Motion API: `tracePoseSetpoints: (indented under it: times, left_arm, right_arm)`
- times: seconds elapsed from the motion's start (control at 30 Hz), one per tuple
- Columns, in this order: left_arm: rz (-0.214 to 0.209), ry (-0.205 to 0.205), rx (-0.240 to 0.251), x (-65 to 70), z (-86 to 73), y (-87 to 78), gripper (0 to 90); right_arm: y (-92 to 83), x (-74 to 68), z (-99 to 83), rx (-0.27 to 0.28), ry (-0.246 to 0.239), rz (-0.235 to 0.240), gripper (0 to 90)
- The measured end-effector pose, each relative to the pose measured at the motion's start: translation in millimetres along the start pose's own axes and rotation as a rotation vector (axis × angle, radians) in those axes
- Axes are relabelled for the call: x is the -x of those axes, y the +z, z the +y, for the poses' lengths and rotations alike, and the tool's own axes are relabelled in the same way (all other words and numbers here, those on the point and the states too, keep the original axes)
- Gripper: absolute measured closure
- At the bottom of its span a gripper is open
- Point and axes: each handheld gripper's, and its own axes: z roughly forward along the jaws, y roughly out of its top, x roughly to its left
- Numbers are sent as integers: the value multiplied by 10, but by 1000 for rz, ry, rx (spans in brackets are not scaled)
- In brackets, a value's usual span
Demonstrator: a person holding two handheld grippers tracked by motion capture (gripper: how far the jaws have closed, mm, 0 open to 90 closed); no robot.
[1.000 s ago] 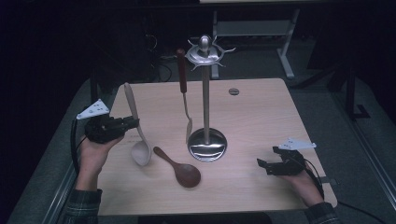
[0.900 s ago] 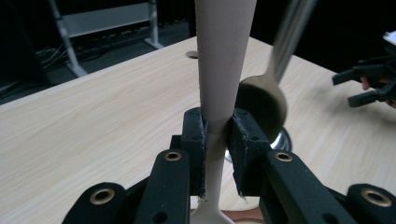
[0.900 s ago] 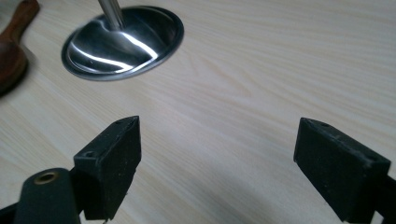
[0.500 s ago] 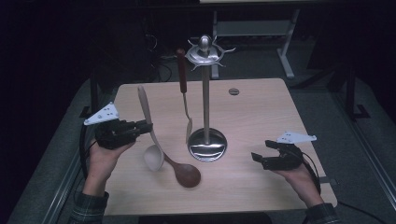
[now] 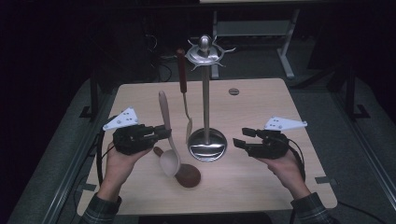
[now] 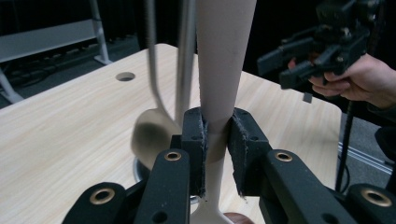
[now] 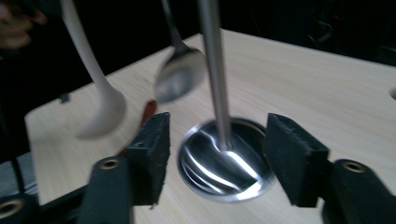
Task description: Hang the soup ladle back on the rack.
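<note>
Left tongs: I have them clamped on the neck of the pale wooden spoon, left of centre in the high view; my left gripper view shows both pads pressed on the handle.
Pale wooden spoon: held upright, bowl down, handle tip up; its bowl hangs just over the dark brown wooden spoon that lies flat on the light wood desk.
Right tongs: nothing held; the jaws have just been closing and stand half apart, right of centre in the high view, pointing at the polished steel utensil stand with a round base.
Room to move: bare desk lies lower right and along the far edge; between the two tongs only the stand and spoons crowd the middle. The near desk edge runs just under my wrists.
Hanging piece: a metal spoon with a reddish handle hangs from the stand's top hooks, close beside the pale spoon.
Hard to read: the dark spoon's handle is mostly hidden behind the pale bowl; the hanging spoon blurs in my right gripper view; the surroundings are too dark to make out.
</note>
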Motion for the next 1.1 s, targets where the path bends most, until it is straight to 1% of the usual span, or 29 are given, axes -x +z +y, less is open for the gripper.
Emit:
tracePoseSetpoints:
  times: [0.07, 0.13, 0.17, 0.33, 0.43, 0.5, 0.57, 0.67, 0.7, 0.73, 0.8, 0.93, 0.97, 1.0, 1.1]
  left_arm:
    - [-1, 6, -2, 48, 3, 47, 771]
    - [-1, 10, -8, 97, 9, 93, 771]
    - [-6, 7, -9, 128, 13, 118, 771]
    - [-2, 13, -22, 242, 28, 256, 771]
    - [-4, 8, -26, 281, 29, 327, 771]
    - [-6, -3, -30, 315, 31, 386, 771]
    - [-6, -1, -33, 347, 30, 441, 771]
    - [-6, 13, -45, 383, 24, 514, 771]
    - [-6, 7, -43, 399, 18, 538, 771]
    - [-7, 16, -45, 404, 13, 556, 771]
    - [-11, 21, -53, 421, 3, 589, 771]
    - [-22, 29, -48, 470, -13, 642, 771]
    - [-27, 20, -42, 488, -17, 653, 771]
    - [-27, 27, -43, 491, -19, 658, 771]
    - [-25, 26, -36, 503, -26, 661, 771]
  right_arm:
    - [31, -39, 74, 13, -4, 24, 472]
    - [59, -70, 149, 14, -2, 62, 486]
    - [71, -90, 183, 21, -2, 75, 499]
    - [111, -235, 343, 51, -48, 118, 529]
    - [133, -323, 411, 79, -68, 144, 546]
    - [154, -371, 448, 86, -77, 159, 551]
    - [178, -413, 481, 95, -80, 178, 556]
    - [217, -467, 521, 103, -85, 197, 563]
    - [229, -480, 531, 106, -85, 202, 563]
    - [242, -491, 539, 111, -80, 212, 568]
    - [270, -500, 553, 124, -69, 235, 575]
    - [355, -548, 575, 135, -79, 254, 595]
    - [386, -571, 577, 134, -84, 258, 610]
    - [408, -588, 576, 130, -87, 265, 622]
    - [456, -627, 575, 137, -93, 264, 664]
